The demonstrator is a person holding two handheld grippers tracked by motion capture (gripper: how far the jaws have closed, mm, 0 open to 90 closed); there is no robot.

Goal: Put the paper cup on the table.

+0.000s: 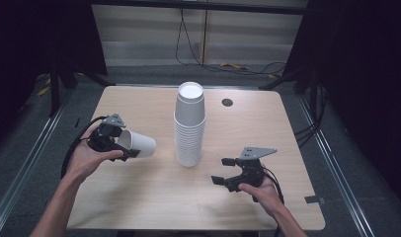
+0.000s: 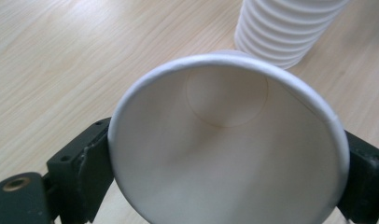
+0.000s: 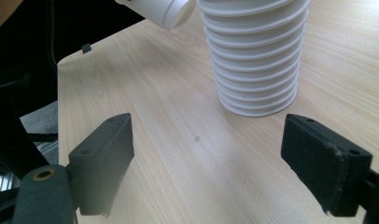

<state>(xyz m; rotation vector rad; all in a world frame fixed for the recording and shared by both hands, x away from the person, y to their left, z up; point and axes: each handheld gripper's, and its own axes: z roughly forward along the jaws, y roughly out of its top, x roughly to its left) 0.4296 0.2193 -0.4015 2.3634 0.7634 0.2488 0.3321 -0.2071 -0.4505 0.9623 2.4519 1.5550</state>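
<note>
A tall stack of white paper cups (image 1: 189,126) stands upside down in the middle of the wooden table (image 1: 154,197). My left gripper (image 1: 125,145) is shut on a single white paper cup (image 1: 138,143) held on its side above the table's left part, its base towards the stack. In the left gripper view the single cup (image 2: 225,149) opens towards the camera between the jaws, with the stack (image 2: 285,28) beyond. My right gripper (image 1: 223,170) stands open and empty near the front right, just short of the stack (image 3: 255,60); the single cup (image 3: 162,10) shows at the top.
A round cable hole (image 1: 227,102) lies in the table's back right. Cables (image 1: 228,65) run over the floor behind the table. Dark curtains hang on both sides.
</note>
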